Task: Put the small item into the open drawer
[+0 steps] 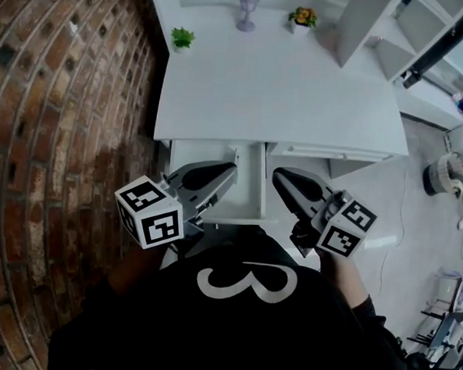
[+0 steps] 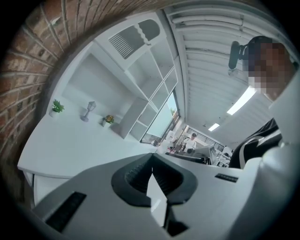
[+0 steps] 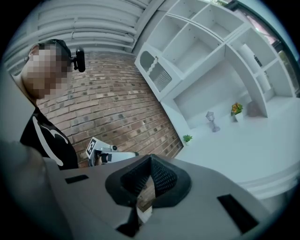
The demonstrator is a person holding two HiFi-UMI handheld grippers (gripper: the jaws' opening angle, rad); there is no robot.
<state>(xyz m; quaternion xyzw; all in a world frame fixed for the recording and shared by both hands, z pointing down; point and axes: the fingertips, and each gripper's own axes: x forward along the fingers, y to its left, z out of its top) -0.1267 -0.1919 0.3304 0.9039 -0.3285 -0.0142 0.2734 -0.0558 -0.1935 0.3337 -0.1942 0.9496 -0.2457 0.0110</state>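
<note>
Only the head view shows the open drawer (image 1: 249,185). It is pulled out from under the front edge of the white desk (image 1: 276,89), at the desk's left half, towards the person's black shirt (image 1: 231,321). The left gripper (image 1: 231,171) lies over the drawer, and the right gripper (image 1: 279,177) is just beside it, below the desk's front edge. What lies inside the drawer cannot be made out. Further right along the desk's front, a second drawer (image 1: 335,153) sits closed.

The two gripper views give what the head view cannot: each pair of jaws is pressed together at the tips, with nothing between the pads. The right gripper view also catches the left gripper's marker cube (image 3: 92,147) against the brick wall (image 3: 117,98) on the desk's left side.

Which small item is meant cannot be told. Three small things stand along the back of the desk top: a green plant (image 1: 182,37) at the left back corner, a pale lamp-like ornament (image 1: 247,11) near the middle, and a pot of orange and yellow flowers (image 1: 303,19) just right of it.

A white shelf unit (image 2: 140,75) rises from the desk's back and right end. Past the desk's right end, the left gripper view looks into a long room with strip ceiling lights (image 2: 241,101) and a distant person (image 2: 191,140)
</note>
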